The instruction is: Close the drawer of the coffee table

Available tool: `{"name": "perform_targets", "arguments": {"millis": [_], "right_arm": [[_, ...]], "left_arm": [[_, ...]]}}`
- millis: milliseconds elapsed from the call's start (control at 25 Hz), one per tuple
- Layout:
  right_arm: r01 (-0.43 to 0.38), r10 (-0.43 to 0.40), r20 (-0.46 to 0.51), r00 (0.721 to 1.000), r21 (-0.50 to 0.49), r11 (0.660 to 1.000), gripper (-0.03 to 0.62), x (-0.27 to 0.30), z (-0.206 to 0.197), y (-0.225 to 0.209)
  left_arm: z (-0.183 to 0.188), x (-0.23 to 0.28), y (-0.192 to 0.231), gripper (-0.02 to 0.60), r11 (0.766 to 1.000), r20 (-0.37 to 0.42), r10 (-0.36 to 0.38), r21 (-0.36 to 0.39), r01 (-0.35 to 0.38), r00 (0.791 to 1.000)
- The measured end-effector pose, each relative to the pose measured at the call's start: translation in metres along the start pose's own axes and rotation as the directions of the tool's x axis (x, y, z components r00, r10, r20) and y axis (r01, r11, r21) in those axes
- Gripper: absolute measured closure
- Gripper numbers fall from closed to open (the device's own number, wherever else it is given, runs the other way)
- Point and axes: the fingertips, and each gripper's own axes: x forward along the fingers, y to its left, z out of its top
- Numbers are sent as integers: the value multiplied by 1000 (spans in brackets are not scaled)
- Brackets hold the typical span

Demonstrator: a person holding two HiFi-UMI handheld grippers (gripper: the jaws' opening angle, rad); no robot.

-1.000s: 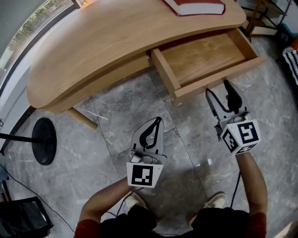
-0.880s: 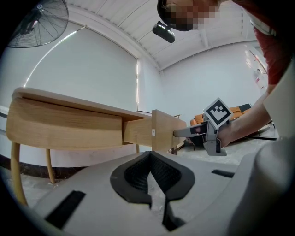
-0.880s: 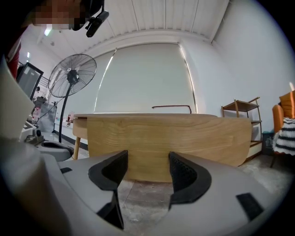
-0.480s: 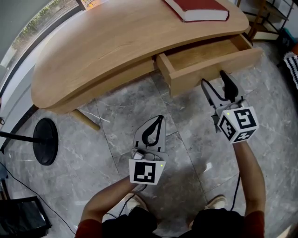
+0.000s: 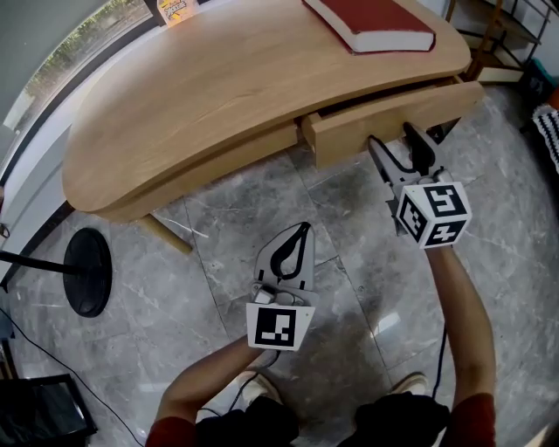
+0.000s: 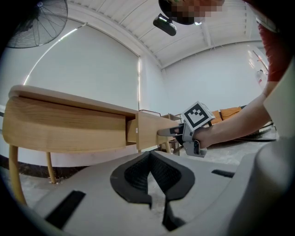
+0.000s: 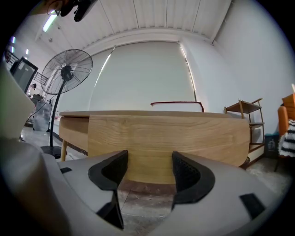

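The wooden coffee table [image 5: 201,96] fills the top of the head view. Its drawer [image 5: 393,115] stands out only slightly from the table's side, with a thin dark gap above the front. My right gripper [image 5: 390,136] is open, and its fingertips press against the drawer front [image 7: 166,138], one on each side of a bare strip of wood. My left gripper [image 5: 300,229] is shut on nothing and hangs over the grey floor, well short of the table. In the left gripper view the drawer [image 6: 150,131] and the right gripper [image 6: 193,126] show side on.
A red book [image 5: 371,22] lies on the table top above the drawer. A black round stand base [image 5: 87,271] sits on the floor at left; a standing fan [image 7: 69,69] shows beyond the table. A wooden shelf [image 5: 502,30] stands at far right. Marble tiles [image 5: 227,218] lie between me and the table.
The drawer has slid from wide open to almost flush with the table. My right gripper went forward with it, against its front. The left gripper has barely moved.
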Motion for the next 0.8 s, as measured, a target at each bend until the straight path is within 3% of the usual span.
{"name": "perform_targets", "arguments": {"millis": [800], "right_arm": [[19,-19,-5,1000,6,1000,310,61,5,-5]], "left_arm": [[-3,23,18,574,999,-22,36,18,-36,999]]}}
